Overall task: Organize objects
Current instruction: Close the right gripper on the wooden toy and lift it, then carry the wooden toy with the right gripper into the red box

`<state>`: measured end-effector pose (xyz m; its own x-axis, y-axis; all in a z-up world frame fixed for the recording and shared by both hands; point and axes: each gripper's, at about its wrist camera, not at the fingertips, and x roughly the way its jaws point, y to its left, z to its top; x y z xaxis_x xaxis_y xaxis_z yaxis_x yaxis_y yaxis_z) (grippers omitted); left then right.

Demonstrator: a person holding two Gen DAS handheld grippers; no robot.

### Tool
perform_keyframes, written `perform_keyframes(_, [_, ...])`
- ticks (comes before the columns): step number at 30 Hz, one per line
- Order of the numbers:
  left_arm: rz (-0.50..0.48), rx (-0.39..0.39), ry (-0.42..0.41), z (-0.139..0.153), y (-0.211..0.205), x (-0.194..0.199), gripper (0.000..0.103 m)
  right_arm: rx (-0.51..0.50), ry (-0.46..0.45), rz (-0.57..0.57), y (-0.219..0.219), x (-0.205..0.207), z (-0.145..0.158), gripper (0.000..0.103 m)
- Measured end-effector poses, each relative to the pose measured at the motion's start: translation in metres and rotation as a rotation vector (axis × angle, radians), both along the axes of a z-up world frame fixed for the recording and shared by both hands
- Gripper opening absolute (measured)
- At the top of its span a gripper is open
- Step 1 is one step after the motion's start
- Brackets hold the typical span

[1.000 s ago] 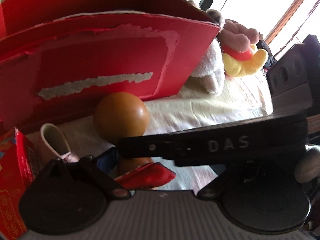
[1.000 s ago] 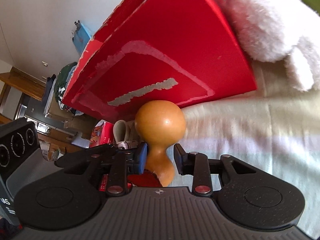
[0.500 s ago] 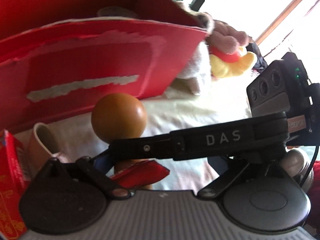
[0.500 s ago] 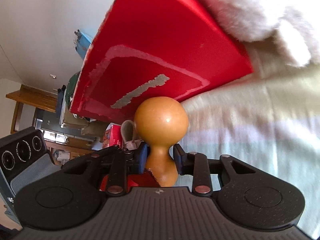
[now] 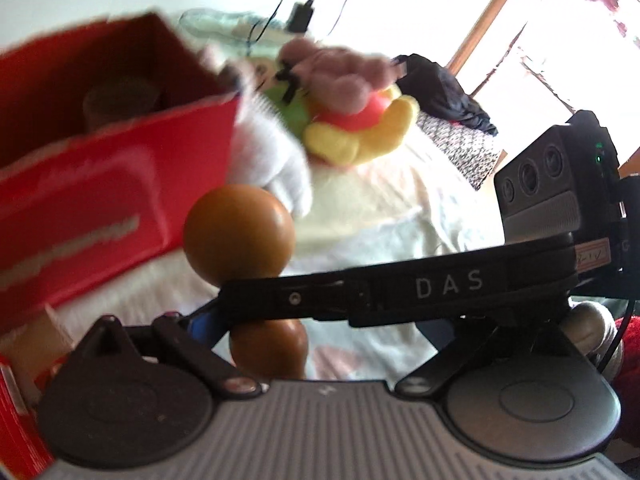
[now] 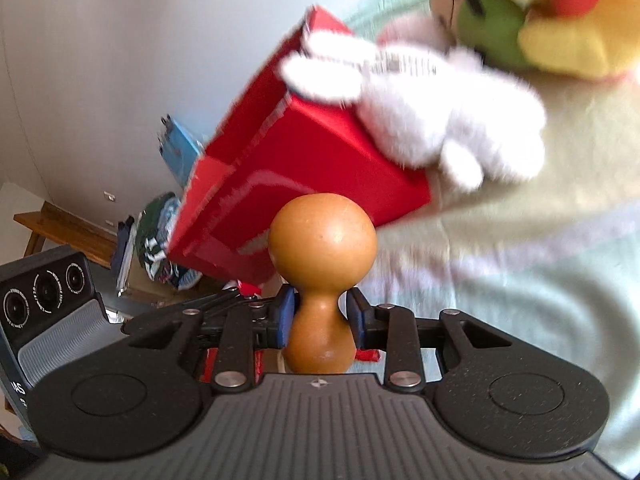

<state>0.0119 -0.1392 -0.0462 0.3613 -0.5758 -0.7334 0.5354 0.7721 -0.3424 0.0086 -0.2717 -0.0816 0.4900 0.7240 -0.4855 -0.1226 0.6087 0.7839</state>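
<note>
An orange-brown gourd (image 6: 322,248) is held at its narrow waist by my right gripper (image 6: 320,316), which is shut on it above the cream bedsheet (image 6: 520,280). Behind it stands an open red cardboard box (image 6: 304,160) with a torn front. In the left wrist view the same gourd (image 5: 238,232) shows, with the right gripper's black body (image 5: 440,284) crossing in front. My left gripper (image 5: 332,320) is open, its blue-padded left finger (image 5: 200,324) beside the gourd and not touching it. The other finger is hidden behind that body.
A white plush (image 6: 452,120) leans on the box's right corner, with a colourful plush (image 5: 352,120) behind it. A brown round thing (image 5: 116,100) lies inside the red box (image 5: 100,184). A small red carton (image 5: 16,420) stands at the lower left. A black garment (image 5: 444,92) lies far right.
The right gripper has risen with the gourd, so the box sits lower in both views and its inside shows. The left gripper rose alongside. The red item under the gourd has dropped from the left view.
</note>
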Motion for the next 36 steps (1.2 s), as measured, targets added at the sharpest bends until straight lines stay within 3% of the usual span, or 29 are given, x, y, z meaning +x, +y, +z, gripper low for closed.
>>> perform_keyframes(4, [-0.024, -0.018, -0.077, 0.020, -0.003, -0.006, 0.090, 0.007, -0.066, -0.030, -0.013, -0.004, 0.014, 0.032])
perform_keyframes(8, [-0.041, -0.009, -0.154, 0.035, -0.005, -0.009, 0.071, 0.023, -0.098, -0.049, -0.017, 0.001, 0.022, 0.032])
perform_keyframes(12, [-0.031, -0.013, -0.202, 0.045, 0.000, -0.008, 0.067, 0.017, -0.136, -0.051, -0.014, 0.006, 0.031, 0.032])
perform_keyframes(16, [-0.010, 0.003, -0.243, 0.053, 0.006, -0.007, 0.054, 0.030, -0.152, -0.047, -0.006, 0.014, 0.040, 0.032])
perform_keyframes(29, [0.072, -0.016, -0.381, 0.098, 0.050, -0.003, 0.053, 0.035, -0.278, 0.034, 0.029, 0.038, 0.088, 0.032])
perform_keyframes(36, [0.158, -0.058, -0.379, 0.111, 0.094, 0.030, 0.054, -0.011, -0.293, 0.072, 0.072, 0.076, 0.111, 0.033])
